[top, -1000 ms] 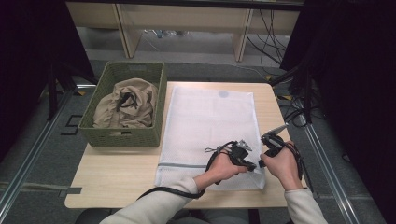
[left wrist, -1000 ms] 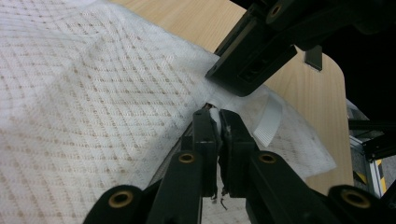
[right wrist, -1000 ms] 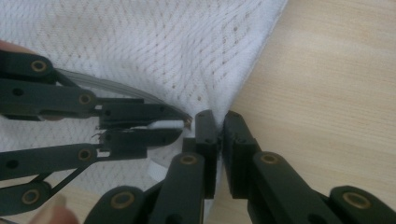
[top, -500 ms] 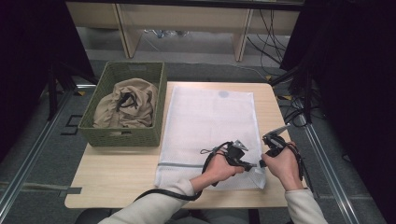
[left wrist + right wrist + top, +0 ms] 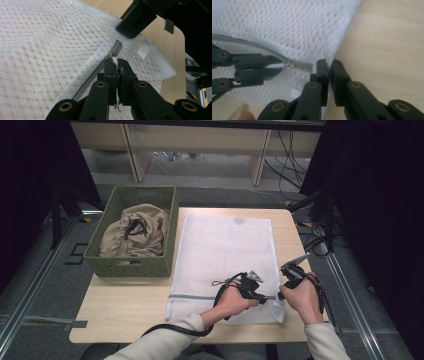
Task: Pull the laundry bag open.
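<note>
both hands low at mesh bag (image 5: pixel 225 255) near corner, left gripper (image 5: pixel 116 65) pinching zipper pull (image 5: pixel 114 55), right gripper (image 5: pixel 328 65) clamping fabric edge

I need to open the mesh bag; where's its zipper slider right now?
The zipper slider sits near the mesh bag's front right corner, just ahead of the left gripper.

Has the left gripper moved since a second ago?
Hardly: the left gripper keeps its spot by the mesh bag's grey zipper line, jaws shut on the pull.
</note>
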`<move>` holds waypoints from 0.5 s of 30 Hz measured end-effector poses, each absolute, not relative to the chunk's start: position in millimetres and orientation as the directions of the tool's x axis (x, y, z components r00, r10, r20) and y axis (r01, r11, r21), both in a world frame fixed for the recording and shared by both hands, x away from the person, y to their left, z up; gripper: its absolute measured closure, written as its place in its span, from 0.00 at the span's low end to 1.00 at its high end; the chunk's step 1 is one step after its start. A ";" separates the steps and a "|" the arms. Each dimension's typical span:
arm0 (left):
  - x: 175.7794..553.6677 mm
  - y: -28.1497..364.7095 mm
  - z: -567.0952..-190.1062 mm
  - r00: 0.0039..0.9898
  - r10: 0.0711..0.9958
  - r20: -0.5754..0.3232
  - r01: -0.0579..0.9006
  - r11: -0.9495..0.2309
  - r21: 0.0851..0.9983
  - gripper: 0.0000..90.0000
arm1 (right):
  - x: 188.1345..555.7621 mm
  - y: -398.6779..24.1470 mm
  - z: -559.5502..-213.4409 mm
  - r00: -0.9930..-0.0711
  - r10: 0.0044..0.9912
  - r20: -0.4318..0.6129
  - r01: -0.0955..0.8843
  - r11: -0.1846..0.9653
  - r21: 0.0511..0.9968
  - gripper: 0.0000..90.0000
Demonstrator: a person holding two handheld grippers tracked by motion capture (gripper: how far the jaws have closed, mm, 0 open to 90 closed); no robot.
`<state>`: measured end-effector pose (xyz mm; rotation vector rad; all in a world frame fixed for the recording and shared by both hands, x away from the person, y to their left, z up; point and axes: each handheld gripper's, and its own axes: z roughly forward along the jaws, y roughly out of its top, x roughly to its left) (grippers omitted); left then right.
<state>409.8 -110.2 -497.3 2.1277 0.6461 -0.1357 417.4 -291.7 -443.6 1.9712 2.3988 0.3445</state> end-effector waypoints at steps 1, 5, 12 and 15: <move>409.5 -109.7 -497.3 0.861 0.395 -0.321 0.491 -0.476 0.729 0.96 | 416.3 -288.7 -441.5 -0.158 0.977 0.141 0.979 0.137 0.149 0.96; 408.5 -109.1 -497.5 0.861 0.393 -0.323 0.491 -0.475 0.730 0.96 | 416.4 -288.5 -442.8 -0.180 0.972 0.148 0.973 0.154 0.169 0.96; 408.0 -105.2 -496.6 0.865 0.397 -0.306 0.482 -0.491 0.726 0.96 | 416.8 -290.8 -445.5 -0.181 0.976 0.123 0.969 0.155 0.192 0.96; 407.4 -104.3 -496.6 0.862 0.400 -0.311 0.488 -0.488 0.724 0.96 | 416.8 -288.6 -443.0 -0.160 0.978 0.133 0.979 0.140 0.148 0.96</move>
